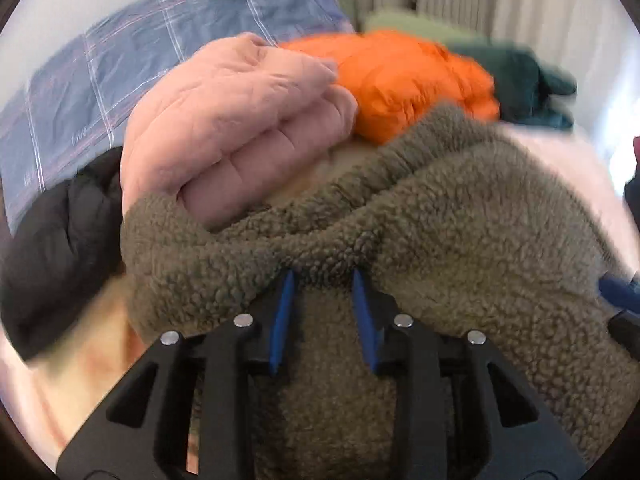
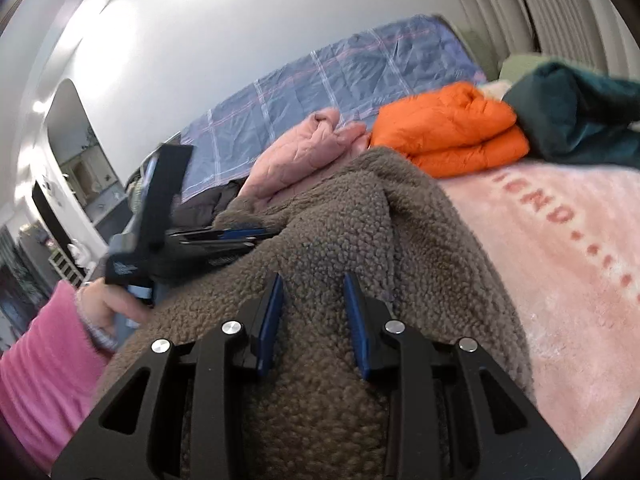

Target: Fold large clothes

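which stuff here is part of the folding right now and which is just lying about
In the job:
- brown fleece jacket, now being folded
- left gripper, fingers either side of a fleece fold
- right gripper, likewise on the fleece

Lying about:
- pink quilted jacket, folded
- orange puffer jacket, folded
- dark green garment
- black garment
- blue checked bedding
- pink blanket

Pink bed blanket (image 2: 560, 248) — fleece jacket (image 2: 340, 248); pink (image 1: 224, 128), orange (image 2: 452, 136) jackets.

Your fleece jacket (image 2: 340, 216) is olive-brown and curly-piled, bunched in thick folds on the pink blanket (image 2: 560, 240). One fold runs across it like a ridge, and its far edge lies against the folded pink quilted coat (image 1: 224, 128).
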Available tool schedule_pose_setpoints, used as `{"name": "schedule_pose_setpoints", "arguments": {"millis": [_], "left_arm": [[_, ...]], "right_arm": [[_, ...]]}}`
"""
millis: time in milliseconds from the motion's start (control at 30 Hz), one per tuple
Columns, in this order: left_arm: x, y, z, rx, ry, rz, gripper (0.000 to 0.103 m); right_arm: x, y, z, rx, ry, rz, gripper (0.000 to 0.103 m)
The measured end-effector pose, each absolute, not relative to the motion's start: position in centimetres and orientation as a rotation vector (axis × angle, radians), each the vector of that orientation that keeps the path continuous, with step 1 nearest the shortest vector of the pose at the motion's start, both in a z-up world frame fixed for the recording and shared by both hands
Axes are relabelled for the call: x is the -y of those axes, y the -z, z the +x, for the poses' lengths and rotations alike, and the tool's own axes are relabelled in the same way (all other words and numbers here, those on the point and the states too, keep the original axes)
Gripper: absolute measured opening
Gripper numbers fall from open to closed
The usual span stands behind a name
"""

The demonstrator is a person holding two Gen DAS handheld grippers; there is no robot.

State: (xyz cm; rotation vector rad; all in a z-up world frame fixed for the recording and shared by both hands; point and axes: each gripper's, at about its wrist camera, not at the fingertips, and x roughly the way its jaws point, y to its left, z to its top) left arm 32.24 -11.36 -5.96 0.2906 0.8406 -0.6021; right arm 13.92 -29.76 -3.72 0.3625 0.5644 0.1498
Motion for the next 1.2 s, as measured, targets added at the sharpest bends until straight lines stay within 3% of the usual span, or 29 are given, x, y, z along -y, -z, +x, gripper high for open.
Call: {"name": "schedule_pose_setpoints", "arguments": {"millis": [500, 567, 633, 733, 800, 900, 1033, 1200], "left_arm": [[11.5, 3.0, 29.6, -0.791, 0.570, 0.302, 0.030], [11.7, 1.2, 27.9, -0.774, 0.674, 0.263, 0.038], [12.5, 0.0, 25.8, -0.724, 0.751, 0.290, 0.059], [15.0, 2.3, 23.2, -0.668, 0.718, 0.483, 0.064], [14.6, 3.0, 23.3, -0.656, 0.704, 0.443, 0.064], [13.2, 3.0, 24.2, -0.689, 0.718, 0.371, 0.067], [13.1, 3.1, 24.1, -0.686, 0.720, 0.356, 0.068], [13.2, 3.1, 23.8, -0.672, 0.705, 0.366, 0.069]], "right_arm": [[30.2, 3.7, 13.8, -0.564, -0.148, 0.373, 0.031], [30.3, 3.7, 13.7, -0.566, -0.148, 0.373, 0.031], [30.5, 3.5, 13.5, -0.561, -0.158, 0.380, 0.032], [31.9, 2.7, 11.8, -0.569, -0.167, 0.432, 0.040], [33.8, 2.2, 10.2, -0.541, -0.140, 0.489, 0.057], [39.0, 2.4, 7.5, -0.507, -0.039, 0.626, 0.057], [43.3, 6.1, 7.2, -0.634, -0.057, 0.855, 0.058], [43.3, 10.1, 8.0, -0.722, -0.199, 1.047, 0.073]]}}
